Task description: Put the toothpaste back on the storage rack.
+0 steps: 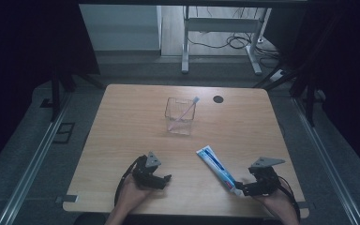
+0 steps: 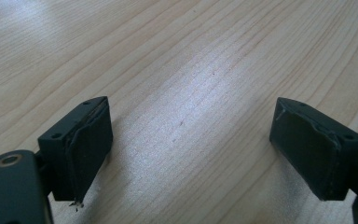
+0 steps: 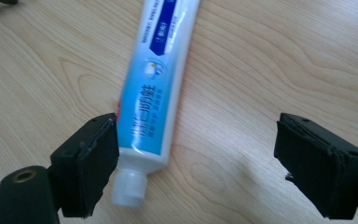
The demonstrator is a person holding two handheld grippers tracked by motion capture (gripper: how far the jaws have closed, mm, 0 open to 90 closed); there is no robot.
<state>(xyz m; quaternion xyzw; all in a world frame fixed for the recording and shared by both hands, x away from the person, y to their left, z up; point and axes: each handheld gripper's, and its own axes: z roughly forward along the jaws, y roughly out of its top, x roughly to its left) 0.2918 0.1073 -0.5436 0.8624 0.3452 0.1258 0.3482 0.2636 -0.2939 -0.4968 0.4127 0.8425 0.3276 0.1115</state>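
Presently, nothing is held. Left gripper (image 1: 161, 179) is spread wide over bare table (image 1: 122, 122); right gripper (image 3: 196, 172) is also parted, straddling the cap end of the toothpaste tube (image 3: 161, 88) (lying flat). Toothbrush (image 1: 183, 112) is seen already standing in the clear cup (image 1: 180, 117); the tube probably remains to be picked.

The wooden table (image 1: 122, 140) has a black round disc (image 1: 218, 99) near its far edge; cables (image 1: 236, 42) trail beyond it.
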